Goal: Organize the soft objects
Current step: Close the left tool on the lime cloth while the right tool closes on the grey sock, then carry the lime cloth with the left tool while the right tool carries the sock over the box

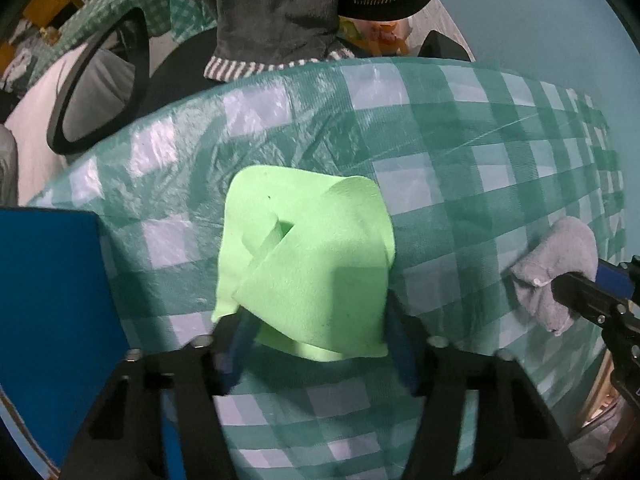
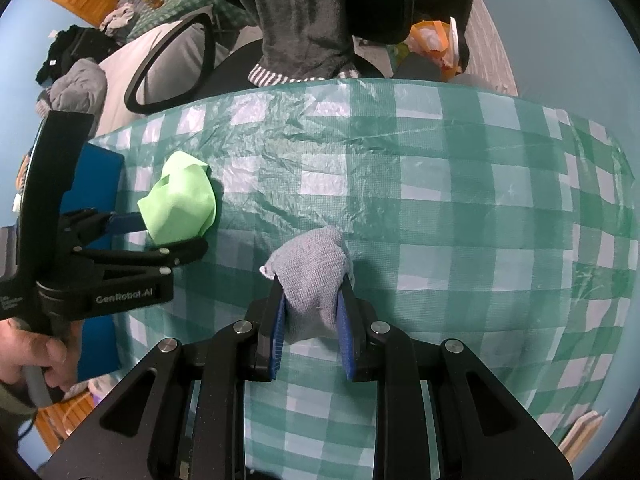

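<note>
A crumpled light-green cloth [image 1: 312, 248] lies on the green checked tablecloth [image 1: 460, 128]. My left gripper [image 1: 316, 312] points straight down over it, blue pads pressed against its two sides. From the right wrist view the same green cloth [image 2: 180, 204] is pinched in the left gripper [image 2: 172, 232]. A bunched grey cloth [image 2: 316, 264] is held in my right gripper [image 2: 312, 284], both blue pads squeezing it just above the table. In the left wrist view the grey cloth [image 1: 560, 248] shows at the right edge, with the right gripper [image 1: 560, 284] on it.
A blue box [image 1: 48, 300] stands at the table's left, close to the left gripper. Behind the table is an office chair [image 1: 100, 80] with a dark towel [image 1: 276, 8] draped over it. A hand [image 2: 28, 356] holds the left gripper's handle.
</note>
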Demonstrator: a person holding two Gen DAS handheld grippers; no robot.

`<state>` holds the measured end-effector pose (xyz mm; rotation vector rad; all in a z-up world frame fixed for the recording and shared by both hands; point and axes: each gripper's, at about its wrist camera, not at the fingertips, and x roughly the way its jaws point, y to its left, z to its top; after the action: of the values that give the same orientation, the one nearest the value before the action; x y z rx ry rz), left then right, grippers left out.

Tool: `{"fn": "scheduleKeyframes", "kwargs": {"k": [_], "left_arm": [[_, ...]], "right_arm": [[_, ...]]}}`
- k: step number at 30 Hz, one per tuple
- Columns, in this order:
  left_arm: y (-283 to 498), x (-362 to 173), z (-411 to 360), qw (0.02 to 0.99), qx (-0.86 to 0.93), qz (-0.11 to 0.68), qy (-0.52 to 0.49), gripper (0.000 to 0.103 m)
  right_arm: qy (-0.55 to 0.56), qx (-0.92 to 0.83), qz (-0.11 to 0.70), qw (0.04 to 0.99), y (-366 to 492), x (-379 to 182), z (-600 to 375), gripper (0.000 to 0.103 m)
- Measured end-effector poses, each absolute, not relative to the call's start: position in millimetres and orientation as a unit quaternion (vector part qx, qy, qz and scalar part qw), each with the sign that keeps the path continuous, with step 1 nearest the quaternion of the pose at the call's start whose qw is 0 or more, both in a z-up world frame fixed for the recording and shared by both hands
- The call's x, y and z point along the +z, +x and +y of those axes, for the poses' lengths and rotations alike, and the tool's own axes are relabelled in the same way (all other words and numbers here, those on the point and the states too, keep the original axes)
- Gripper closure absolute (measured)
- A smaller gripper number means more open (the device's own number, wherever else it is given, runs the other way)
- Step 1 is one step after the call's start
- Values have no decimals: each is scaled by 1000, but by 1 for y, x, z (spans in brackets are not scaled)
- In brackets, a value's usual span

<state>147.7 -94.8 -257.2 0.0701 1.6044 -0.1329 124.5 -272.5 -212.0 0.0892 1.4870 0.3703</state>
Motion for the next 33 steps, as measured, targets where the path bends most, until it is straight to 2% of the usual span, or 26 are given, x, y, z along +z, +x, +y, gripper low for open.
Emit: {"fn": "scheduleKeyframes", "kwargs": {"k": [1,3,5,6,11,33], "left_arm": [[148,-256,-95,694,-60,717,34,56],[148,-254,-94,696,-61,715,36,78],[147,-253,-94,696,-67,715,30,89],[147,-252,-94,696,-69,714,31,91],[141,-246,-95,699,-77,710,38,94],[100,-181,-80,738,-82,670,18,94]], "right_arm": [[40,168,672,720,124,-212,-272,81],[38,168,672,721,124,-211,-272,81],[36,168,670,722,123,-210,-271,81],[35,169,670,722,122,-210,-271,81],[31,170,665,727,120,-205,-269,81],[-15,207,626,752,99,-150,-243,81]]}}
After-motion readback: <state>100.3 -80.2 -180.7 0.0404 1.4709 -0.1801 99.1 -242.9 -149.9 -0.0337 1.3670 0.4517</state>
